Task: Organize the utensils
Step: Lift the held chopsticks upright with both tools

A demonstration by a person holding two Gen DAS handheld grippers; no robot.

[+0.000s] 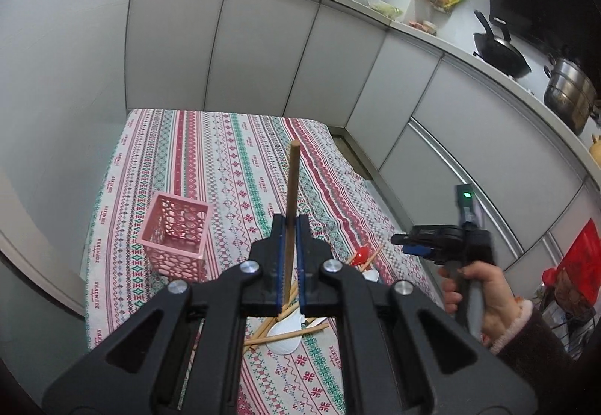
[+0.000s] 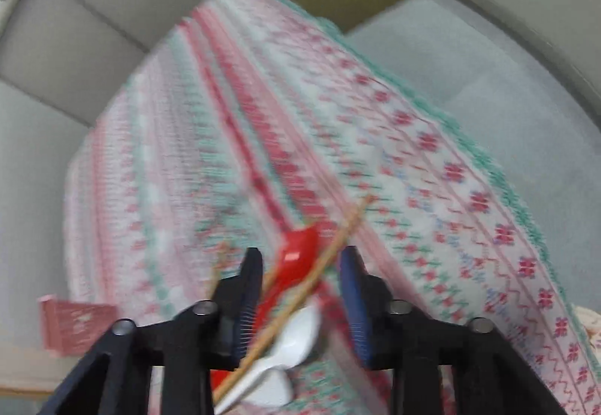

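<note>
My left gripper [image 1: 291, 223] is shut on a brown wooden chopstick [image 1: 293, 182] that sticks up past its fingertips, above the patterned tablecloth [image 1: 225, 159]. A pink lattice basket [image 1: 176, 234] stands upright just left of it. Below lie loose chopsticks [image 1: 289, 336], a white spoon [image 1: 287, 343] and a red spoon [image 1: 360, 257]. The right wrist view is blurred. There my right gripper [image 2: 302, 257] stands open over a red spoon [image 2: 296, 253], a chopstick [image 2: 330, 249] crossing it and a white spoon [image 2: 296, 336]. Its pads touch none of them.
A hand holds the right gripper [image 1: 403, 244] at the table's right side. Grey cabinet fronts [image 1: 263, 46] run behind and to the right of the table. On the counter sit a wok [image 1: 499, 52] and a steel pot [image 1: 569, 91]. The basket [image 2: 75, 328] shows at lower left.
</note>
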